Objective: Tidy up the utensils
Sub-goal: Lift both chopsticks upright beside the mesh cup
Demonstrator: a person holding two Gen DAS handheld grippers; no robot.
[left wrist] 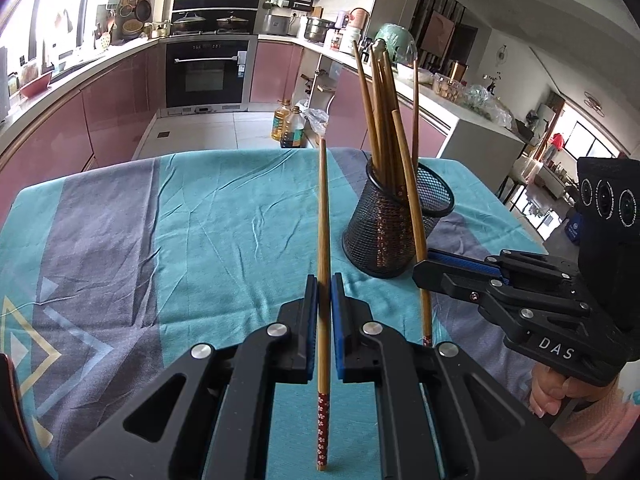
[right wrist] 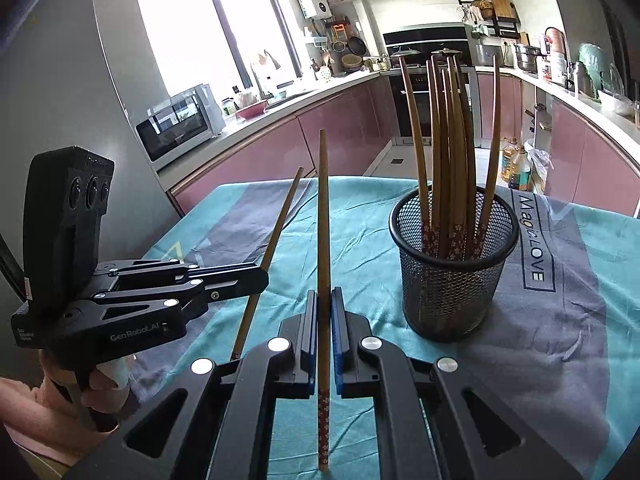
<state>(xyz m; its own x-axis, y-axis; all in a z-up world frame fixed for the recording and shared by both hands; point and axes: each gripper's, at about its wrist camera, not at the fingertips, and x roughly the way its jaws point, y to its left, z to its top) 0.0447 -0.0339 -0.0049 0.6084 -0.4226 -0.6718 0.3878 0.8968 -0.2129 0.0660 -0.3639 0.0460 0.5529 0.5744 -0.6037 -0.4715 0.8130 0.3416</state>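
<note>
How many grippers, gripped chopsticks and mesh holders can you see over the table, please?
Grippers: 2 (left gripper, right gripper)
Gripped chopsticks: 2 (left chopstick, right chopstick)
Holders: 1 (mesh holder)
Total: 5

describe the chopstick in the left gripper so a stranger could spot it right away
Start at the table's teal-and-grey cloth, then the black mesh cup of chopsticks. Left of it, the left gripper clamps one wooden chopstick. Unlike its neighbours, it stands outside the cup.
</note>
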